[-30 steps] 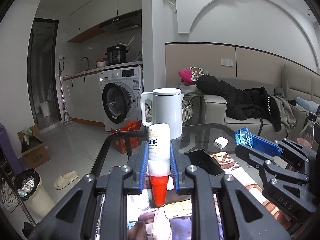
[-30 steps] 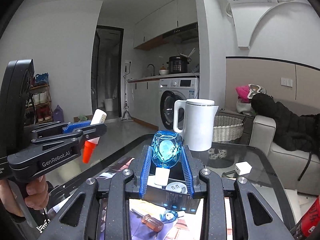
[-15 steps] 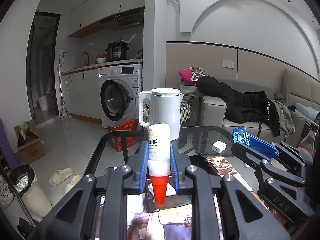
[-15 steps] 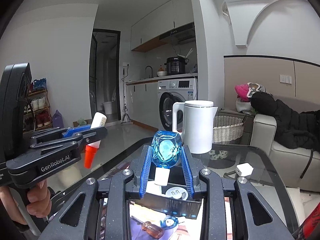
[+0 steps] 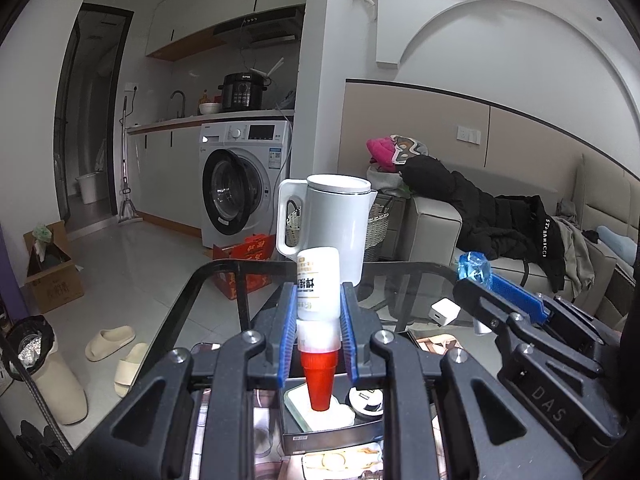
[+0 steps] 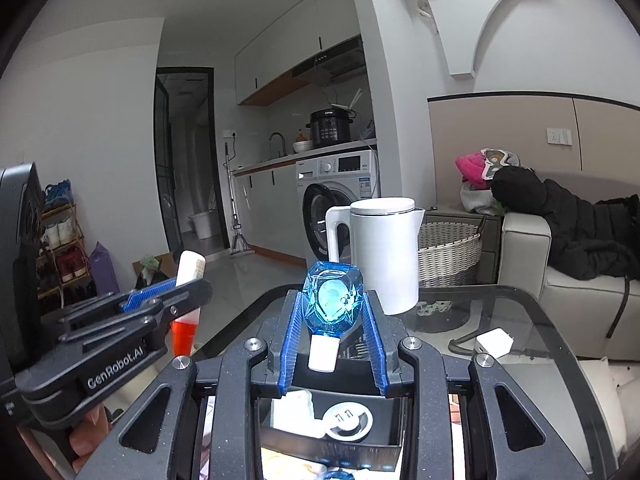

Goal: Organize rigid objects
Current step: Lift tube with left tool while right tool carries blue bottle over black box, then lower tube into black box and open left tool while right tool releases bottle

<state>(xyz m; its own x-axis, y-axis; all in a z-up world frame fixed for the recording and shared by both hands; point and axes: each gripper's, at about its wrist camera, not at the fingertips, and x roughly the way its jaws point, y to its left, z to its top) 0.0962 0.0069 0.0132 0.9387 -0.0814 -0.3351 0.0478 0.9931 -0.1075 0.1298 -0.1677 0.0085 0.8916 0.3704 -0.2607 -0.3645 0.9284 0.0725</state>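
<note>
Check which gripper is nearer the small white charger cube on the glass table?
Right, by a judgement. The right gripper, shut on a blue bottle, sits beside the charger cube. The left gripper, clamping a red-capped bottle, is on the right gripper's far side from it.

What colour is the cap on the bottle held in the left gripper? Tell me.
Red, on the white bottle that points cap down; clearest in the left wrist view.

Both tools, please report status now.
Left tool shut on white bottle, red cap down. Right tool shut on blue bottle. Black box below, kettle ahead.
</note>
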